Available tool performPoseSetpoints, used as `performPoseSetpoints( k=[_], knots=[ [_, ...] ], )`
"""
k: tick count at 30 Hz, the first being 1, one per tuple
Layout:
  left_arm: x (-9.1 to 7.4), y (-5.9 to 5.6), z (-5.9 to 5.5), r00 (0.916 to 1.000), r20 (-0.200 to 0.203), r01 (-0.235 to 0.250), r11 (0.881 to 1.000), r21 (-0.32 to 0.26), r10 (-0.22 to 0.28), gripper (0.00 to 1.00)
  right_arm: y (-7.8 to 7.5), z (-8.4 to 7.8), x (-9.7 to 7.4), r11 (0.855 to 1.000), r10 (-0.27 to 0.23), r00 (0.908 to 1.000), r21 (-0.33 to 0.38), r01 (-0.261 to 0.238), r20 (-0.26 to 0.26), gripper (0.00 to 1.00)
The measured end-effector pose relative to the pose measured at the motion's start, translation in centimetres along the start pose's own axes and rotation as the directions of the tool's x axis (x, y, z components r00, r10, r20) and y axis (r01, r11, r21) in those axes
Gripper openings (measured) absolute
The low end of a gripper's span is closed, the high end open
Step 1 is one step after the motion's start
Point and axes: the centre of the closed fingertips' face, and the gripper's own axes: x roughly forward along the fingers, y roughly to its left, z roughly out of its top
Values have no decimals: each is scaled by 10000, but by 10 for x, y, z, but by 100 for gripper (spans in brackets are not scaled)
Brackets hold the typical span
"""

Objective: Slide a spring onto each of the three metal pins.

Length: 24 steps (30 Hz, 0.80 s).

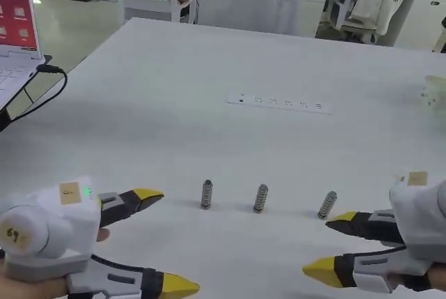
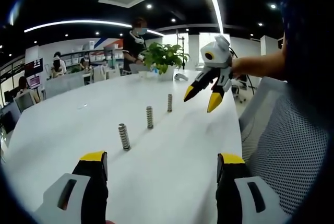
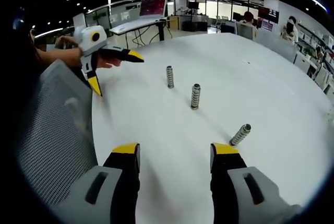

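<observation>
Three grey coiled metal springs are stood in a row on the white flat table point(image 1: 209, 62), close to its near edge and parallel to it. Left spring point(image 1: 207, 194) and middle spring point(image 1: 260, 198) are seen upright. Right spring point(image 1: 327, 205) is tilted, its top leaning toward the table's right edge. The pins under the coils cannot be made out. The springs are spaced apart, none touching.

The white left gripper point(image 1: 174, 240), with black yellow-tipped fingers, is held over the near-left corner of the surface. Its jaws are spread wide with nothing between them. Its upper fingertip is pointed at the left spring, apart from it.

The white right gripper point(image 1: 319, 247), same build, is held over the near-right corner. Its jaws are likewise spread and nothing is gripped. Its upper fingertip is placed just beside the base of the right spring; contact cannot be told.

An open silver laptop point(image 1: 14, 27) with a red screen is sat at the far-left edge. A black cable point(image 1: 42, 93) is looped from it along that edge. A white recessed socket strip point(image 1: 279, 102) is set mid-surface, beyond the row. A grey mesh chair point(image 2: 287, 140) is seen at the near edge in both gripper views.
</observation>
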Motion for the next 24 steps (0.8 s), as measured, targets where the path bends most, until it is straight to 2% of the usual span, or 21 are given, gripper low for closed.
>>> performPoseSetpoints(
  k=[9, 12, 18, 24],
  knots=[
    [0, 1, 1, 10000, 58, -48, 9998, -181, 49, 84, -15, -9, -13, 9975, -533, 9974, 493, 509, 476, 58],
    [0, 1, 1, 9999, 83, -75, 9997, -230, 77, 85, -17, -13, -15, 9967, -661, 9968, 494, 639, 442, 60],
    [-1, 3, -2, 9998, 101, -137, 9990, -427, 141, 85, -21, -14, -22, 9953, -876, 9922, 490, 835, 887, 65],
    [-2, 4, -2, 9996, 131, -232, 9980, -584, 240, 86, -24, -19, -28, 9943, -963, 9900, 550, 910, 1031, 69]
  ],
)
